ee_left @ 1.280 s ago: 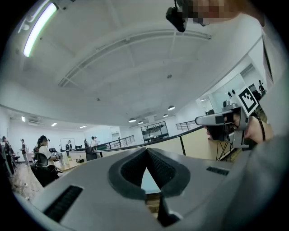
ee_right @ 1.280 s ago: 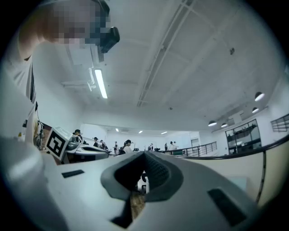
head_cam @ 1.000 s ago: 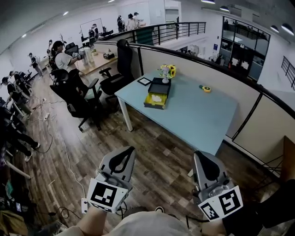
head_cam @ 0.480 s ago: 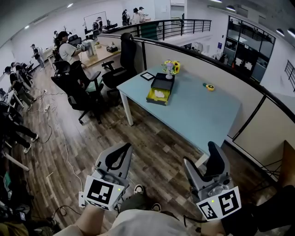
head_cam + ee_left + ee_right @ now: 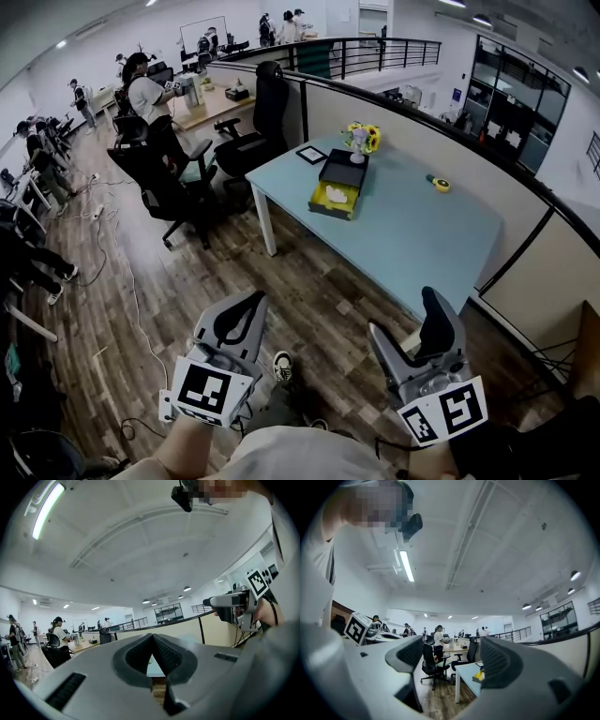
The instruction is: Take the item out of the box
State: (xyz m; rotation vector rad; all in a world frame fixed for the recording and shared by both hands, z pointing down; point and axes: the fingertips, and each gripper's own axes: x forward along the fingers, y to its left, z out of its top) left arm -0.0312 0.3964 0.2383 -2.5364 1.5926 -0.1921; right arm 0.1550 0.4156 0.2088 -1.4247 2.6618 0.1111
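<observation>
**A:** Closest to us, the left gripper (image 5: 251, 307) has its jaws pressed together with nothing in them. The right gripper (image 5: 410, 328) is opening, and there is only air between its jaws.

**B:** That suits us for now. We stand on the floor (image 5: 309, 281), well apart from the table (image 5: 422, 244), so we judge the step in hand to be the walk-up.

**A:** Where do we aim?

**B:** At the yellow box (image 5: 323, 210) towards the table's far end, near the flowers (image 5: 361, 139). The item (image 5: 336, 195) is a pale thing lying inside it, and from here we cannot tell what it is.

**A:** Then we go round to the side of the table nearest the box. From the near corner we would have to reach across the whole top.

**B:** Agreed, and we mind the chairs (image 5: 169, 178) on that side. We let the right jaws finish spreading before we reach in. We come down on the item from above and keep the left gripper free to steady the box if it slides.
</observation>
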